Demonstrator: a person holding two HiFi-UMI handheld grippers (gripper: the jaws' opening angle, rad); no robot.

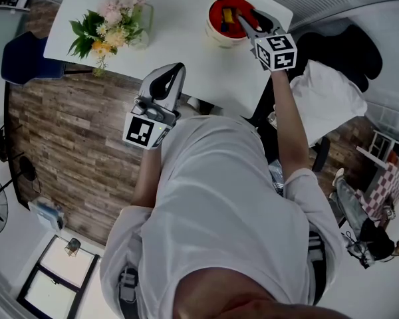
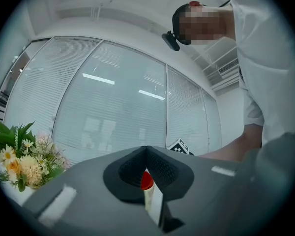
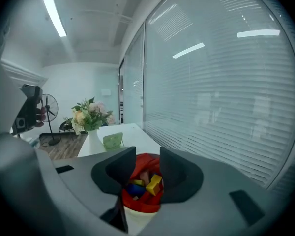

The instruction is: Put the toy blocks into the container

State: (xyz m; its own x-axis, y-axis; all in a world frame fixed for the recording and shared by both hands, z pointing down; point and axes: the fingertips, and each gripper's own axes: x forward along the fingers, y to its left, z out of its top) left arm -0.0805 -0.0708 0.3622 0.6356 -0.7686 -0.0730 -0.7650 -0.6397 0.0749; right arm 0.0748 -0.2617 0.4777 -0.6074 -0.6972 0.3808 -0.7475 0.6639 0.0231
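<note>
A red container (image 1: 216,35) with a cream outside stands on the white table (image 1: 179,45) at the far right. Several toy blocks lie in it, among them a yellow block (image 3: 155,183) and a blue block (image 3: 133,189). My right gripper (image 1: 244,16) hovers over the container's right rim. Its jaws are open with nothing between them, and the container (image 3: 142,203) shows through the gap of the right gripper (image 3: 147,154). My left gripper (image 1: 171,78) hangs level at the table's near edge, apart from the container. The left gripper (image 2: 146,150) has its tips together and holds nothing.
A vase of flowers (image 1: 113,22) stands at the table's left, with a small green object (image 3: 113,140) near it. A blue chair (image 1: 26,57) is left of the table. A dark chair with white cloth (image 1: 329,98) stands to the right. Wooden floor lies below.
</note>
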